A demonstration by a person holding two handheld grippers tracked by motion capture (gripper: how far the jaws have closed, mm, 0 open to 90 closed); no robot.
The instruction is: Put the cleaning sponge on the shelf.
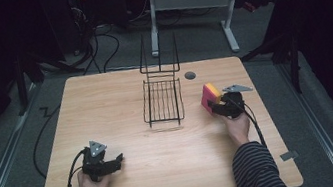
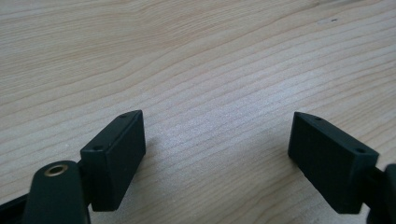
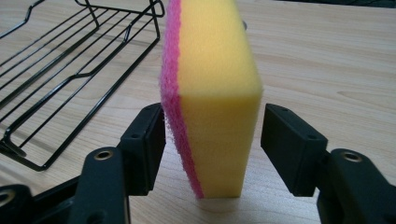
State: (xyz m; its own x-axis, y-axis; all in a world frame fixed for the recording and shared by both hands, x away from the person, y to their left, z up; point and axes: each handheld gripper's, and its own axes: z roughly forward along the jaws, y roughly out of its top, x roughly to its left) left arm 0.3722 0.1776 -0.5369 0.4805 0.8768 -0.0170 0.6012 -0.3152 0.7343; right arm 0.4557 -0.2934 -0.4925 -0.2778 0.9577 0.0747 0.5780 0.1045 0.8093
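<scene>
On the right side of the tabletop (image 1: 118, 91), just beside the black wire rack (image 1: 162, 101), a sponge (image 1: 210, 97) is standing on its narrow edge, yellow foam with a pink scrubbing layer down one face. It is standing upright like this, I judge, so that its two broad faces are presenting themselves to the right tongs (image 1: 219, 107), which are coming at it low and level from the person's side. In the right gripper view the sponge (image 3: 212, 93) is sitting between the two black pads: the left pad is touching or nearly touching the pink layer, while a clear gap is showing between the right pad and the yellow face, so the right tongs (image 3: 212, 149) are not yet squeezing it and the sponge is carrying its own weight on the wood. The rack's open basket is lying near, probably as the place the sponge is meant to go. Near the front left corner, well apart from all this, the left tongs (image 1: 114, 161) are resting low over bare wood, and in the left gripper view the left tongs (image 2: 215, 149) are standing wide and released with nothing between them, apparently waiting.
</scene>
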